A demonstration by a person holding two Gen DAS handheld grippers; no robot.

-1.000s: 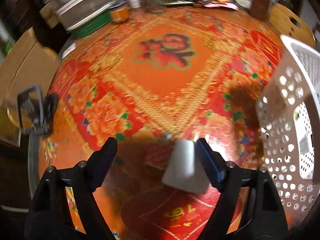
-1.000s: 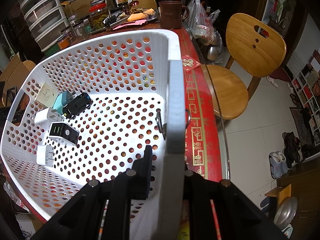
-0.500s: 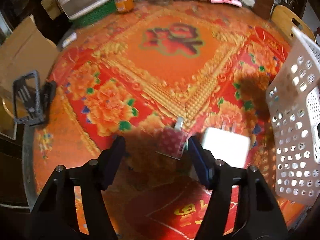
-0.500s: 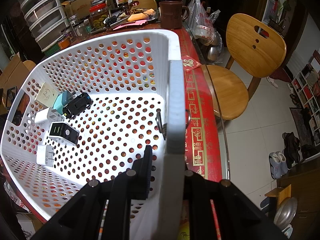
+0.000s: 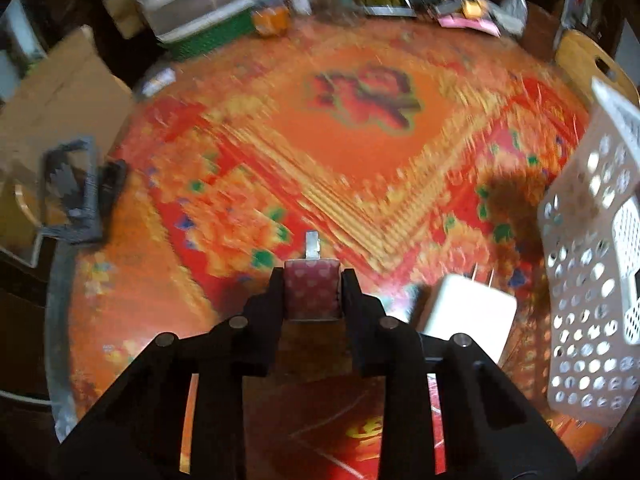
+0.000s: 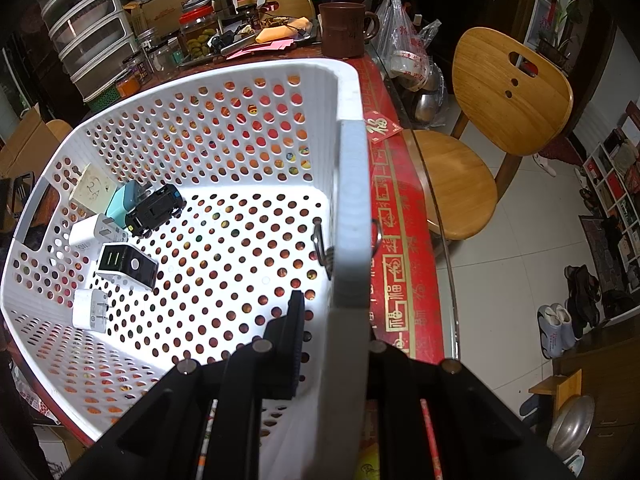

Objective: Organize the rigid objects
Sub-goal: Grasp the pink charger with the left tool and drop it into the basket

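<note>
My left gripper (image 5: 313, 292) is shut on a small dark-red charger (image 5: 313, 290) patterned with pale hearts, its metal plug pointing away over the red tablecloth (image 5: 360, 152). A white charger (image 5: 466, 318) lies just right of the fingers, prongs up. The white perforated basket (image 5: 592, 264) stands at the right. My right gripper (image 6: 336, 304) is shut on the basket's rim (image 6: 352, 208). Inside the basket lie a black toy car (image 6: 154, 210), a teal adapter (image 6: 122, 202), a black charger (image 6: 128, 266) and white chargers (image 6: 91, 310).
A black clip-like stand (image 5: 76, 196) sits at the table's left edge beside a cardboard box (image 5: 52, 120). Jars, drawers and clutter line the far edge (image 5: 224, 20). A brown mug (image 6: 344, 30) and a wooden chair (image 6: 492, 128) lie beyond the basket.
My left gripper shifted left off the white charger and shut on the dark-red heart-patterned charger. The right gripper and the basket kept still.
</note>
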